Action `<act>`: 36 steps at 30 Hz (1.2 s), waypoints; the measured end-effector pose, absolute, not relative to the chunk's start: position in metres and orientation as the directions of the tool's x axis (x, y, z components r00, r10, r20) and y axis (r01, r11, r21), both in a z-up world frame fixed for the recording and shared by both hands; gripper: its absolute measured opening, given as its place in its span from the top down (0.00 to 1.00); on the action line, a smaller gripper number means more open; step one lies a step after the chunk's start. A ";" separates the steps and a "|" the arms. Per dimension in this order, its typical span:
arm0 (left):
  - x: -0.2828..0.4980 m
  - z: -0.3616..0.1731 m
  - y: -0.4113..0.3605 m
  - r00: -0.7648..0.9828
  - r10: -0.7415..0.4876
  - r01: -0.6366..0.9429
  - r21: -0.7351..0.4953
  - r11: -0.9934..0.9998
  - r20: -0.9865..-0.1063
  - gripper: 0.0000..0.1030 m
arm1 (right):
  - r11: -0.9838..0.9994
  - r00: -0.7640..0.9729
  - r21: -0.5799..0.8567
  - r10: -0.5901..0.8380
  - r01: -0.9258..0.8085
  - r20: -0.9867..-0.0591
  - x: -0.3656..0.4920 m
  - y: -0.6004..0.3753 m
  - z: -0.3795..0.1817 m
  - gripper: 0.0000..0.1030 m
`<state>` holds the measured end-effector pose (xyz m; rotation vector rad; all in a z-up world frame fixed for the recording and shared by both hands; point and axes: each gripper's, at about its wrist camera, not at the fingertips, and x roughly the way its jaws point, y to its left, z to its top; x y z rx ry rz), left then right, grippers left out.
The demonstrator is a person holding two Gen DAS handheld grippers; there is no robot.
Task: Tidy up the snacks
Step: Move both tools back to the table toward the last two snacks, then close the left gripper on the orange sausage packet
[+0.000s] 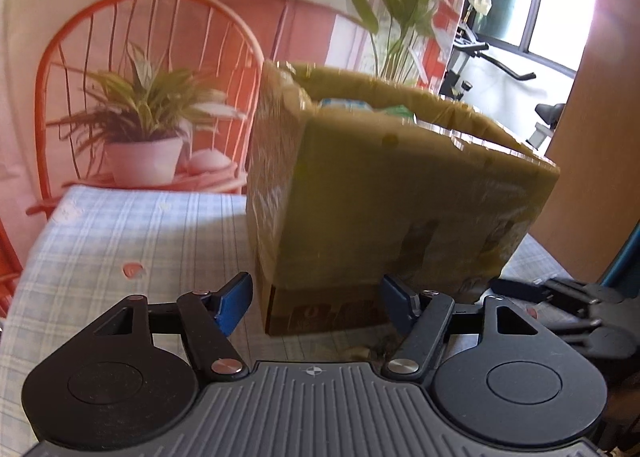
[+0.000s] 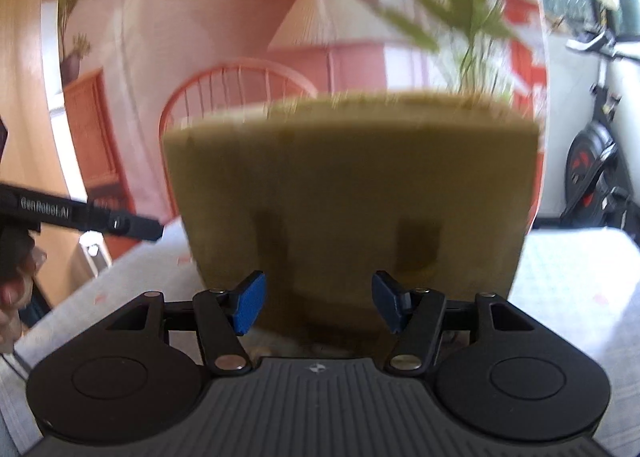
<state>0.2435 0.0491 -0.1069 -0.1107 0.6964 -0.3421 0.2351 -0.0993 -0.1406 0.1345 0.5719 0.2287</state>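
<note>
A tape-wrapped cardboard box [image 1: 400, 185] stands on the checked tablecloth [image 1: 120, 241]. Snack packets [image 1: 348, 103] peek over its rim. My left gripper [image 1: 316, 303] is open, low over the cloth, its blue pads [image 1: 236, 301] flanking the box's near bottom corner without pressing on it. In the right wrist view the same box [image 2: 352, 193] fills the middle, blurred. My right gripper [image 2: 318, 305] is open just before its front face, and nothing sits between the pads [image 2: 250, 307]. Each gripper shows in the other's view: the right gripper [image 1: 560, 293] and the left gripper [image 2: 120, 223].
A printed backdrop [image 1: 152, 57] of a chair, plants and a lamp hangs behind the table. An exercise bike [image 2: 592, 161] stands at the right by a window. A wooden panel [image 1: 600, 137] rises at the right. A person's hand [image 2: 10, 297] is at the left edge.
</note>
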 end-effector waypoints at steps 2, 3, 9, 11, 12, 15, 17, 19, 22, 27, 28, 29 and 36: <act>0.244 -0.115 0.050 0.703 -0.346 0.269 -0.219 0.938 -0.621 0.30 | 0.964 0.780 0.165 0.264 -0.206 -0.568 0.241 -0.090 -0.154 0.42; 0.244 -0.118 0.050 0.697 -0.349 0.268 -0.224 0.937 -0.627 0.31 | 0.966 0.764 0.144 0.259 -0.216 -0.591 0.244 -0.086 -0.162 0.42; 0.249 -0.151 0.045 0.637 -0.372 0.252 -0.274 0.928 -0.675 0.35 | 0.967 0.699 0.108 0.240 -0.229 -0.674 0.251 -0.075 -0.193 0.43; 0.252 -0.163 0.039 0.623 -0.378 0.253 -0.280 0.926 -0.685 0.35 | 0.970 0.692 0.110 0.232 -0.217 -0.684 0.251 -0.077 -0.198 0.43; 0.252 -0.166 0.035 0.620 -0.376 0.253 -0.279 0.927 -0.689 0.35 | 0.971 0.691 0.108 0.227 -0.212 -0.687 0.251 -0.079 -0.200 0.43; 0.256 -0.175 0.025 0.620 -0.382 0.258 -0.282 0.924 -0.685 0.36 | 0.975 0.685 0.113 0.215 -0.191 -0.696 0.249 -0.083 -0.204 0.43; 0.262 -0.181 0.020 0.621 -0.385 0.254 -0.289 0.923 -0.683 0.36 | 0.977 0.681 0.126 0.210 -0.172 -0.702 0.246 -0.086 -0.209 0.43; 0.267 -0.186 0.018 0.623 -0.373 0.235 -0.290 0.928 -0.688 0.39 | 0.978 0.679 0.144 0.208 -0.151 -0.704 0.243 -0.089 -0.213 0.43; 0.273 -0.193 0.013 0.614 -0.360 0.232 -0.275 0.933 -0.703 0.40 | 0.979 0.677 0.155 0.206 -0.135 -0.707 0.239 -0.088 -0.217 0.43; 0.270 -0.203 0.017 0.594 -0.322 0.216 -0.239 0.947 -0.737 0.44 | 0.979 0.697 0.146 0.203 -0.142 -0.687 0.232 -0.089 -0.220 0.43; 0.267 -0.205 0.020 0.592 -0.317 0.209 -0.238 0.948 -0.741 0.44 | 0.979 0.702 0.143 0.203 -0.143 -0.683 0.231 -0.089 -0.220 0.43; 0.263 -0.205 0.025 0.597 -0.322 0.208 -0.246 0.947 -0.735 0.44 | 0.980 0.706 0.141 0.201 -0.144 -0.679 0.231 -0.087 -0.221 0.43; 0.242 -0.202 0.045 0.605 -0.298 0.178 -0.239 0.955 -0.738 0.43 | 0.975 0.713 0.175 0.217 -0.134 -0.667 0.230 -0.092 -0.222 0.43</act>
